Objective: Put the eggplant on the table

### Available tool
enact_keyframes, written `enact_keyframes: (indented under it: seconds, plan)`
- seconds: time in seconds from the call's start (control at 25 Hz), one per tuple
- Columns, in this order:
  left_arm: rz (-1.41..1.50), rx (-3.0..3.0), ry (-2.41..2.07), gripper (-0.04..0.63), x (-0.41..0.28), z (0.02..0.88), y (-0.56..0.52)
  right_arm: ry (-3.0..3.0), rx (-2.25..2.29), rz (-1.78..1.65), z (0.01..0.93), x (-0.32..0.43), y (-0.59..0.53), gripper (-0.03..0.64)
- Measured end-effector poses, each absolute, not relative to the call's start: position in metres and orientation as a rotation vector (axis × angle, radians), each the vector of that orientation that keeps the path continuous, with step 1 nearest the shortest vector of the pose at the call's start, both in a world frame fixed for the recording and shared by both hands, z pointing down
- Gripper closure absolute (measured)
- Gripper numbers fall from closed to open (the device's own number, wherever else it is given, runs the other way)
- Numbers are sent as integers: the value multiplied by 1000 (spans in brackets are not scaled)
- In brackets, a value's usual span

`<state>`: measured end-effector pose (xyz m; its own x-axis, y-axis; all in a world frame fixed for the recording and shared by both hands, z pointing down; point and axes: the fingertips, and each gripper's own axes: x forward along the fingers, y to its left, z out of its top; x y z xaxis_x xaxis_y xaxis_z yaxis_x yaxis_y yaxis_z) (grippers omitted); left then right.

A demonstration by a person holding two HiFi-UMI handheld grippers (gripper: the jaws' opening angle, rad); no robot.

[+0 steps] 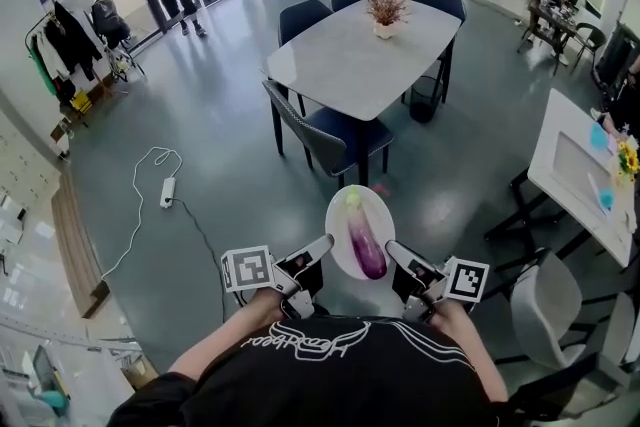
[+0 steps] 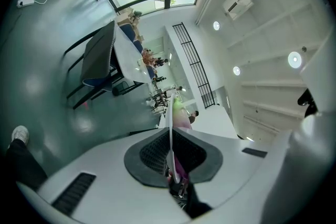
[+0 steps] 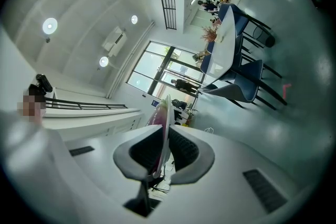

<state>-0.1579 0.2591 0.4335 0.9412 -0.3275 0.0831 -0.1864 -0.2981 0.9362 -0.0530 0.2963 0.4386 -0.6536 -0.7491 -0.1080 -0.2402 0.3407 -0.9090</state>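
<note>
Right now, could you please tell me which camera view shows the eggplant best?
The head view: from above, the whole eggplant lies on the plate. The left gripper view sees the plate edge-on, with only a green-and-purple sliver showing; the right gripper view likewise shows just a purple strip.

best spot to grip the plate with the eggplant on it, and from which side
The plate by its thin rim, at two opposite sides, as now: the left gripper and right gripper each come in level from their own side, shut on the edge. It is flat, and the eggplant lies lengthwise down its middle, so side grips clear it and likely balance it.
</note>
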Motion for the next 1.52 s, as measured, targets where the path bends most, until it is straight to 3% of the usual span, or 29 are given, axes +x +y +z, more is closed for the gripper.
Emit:
enact_keyframes:
  seconds: [0.92, 1.52]
  plan:
    - [-64, 1894, -295, 575, -124, 444, 241, 2007, -960, -1260, 452, -22, 286, 578]
    - [36, 1875, -247, 575, -74, 462, 142, 1884, -1026, -1283, 474, 24, 194, 580]
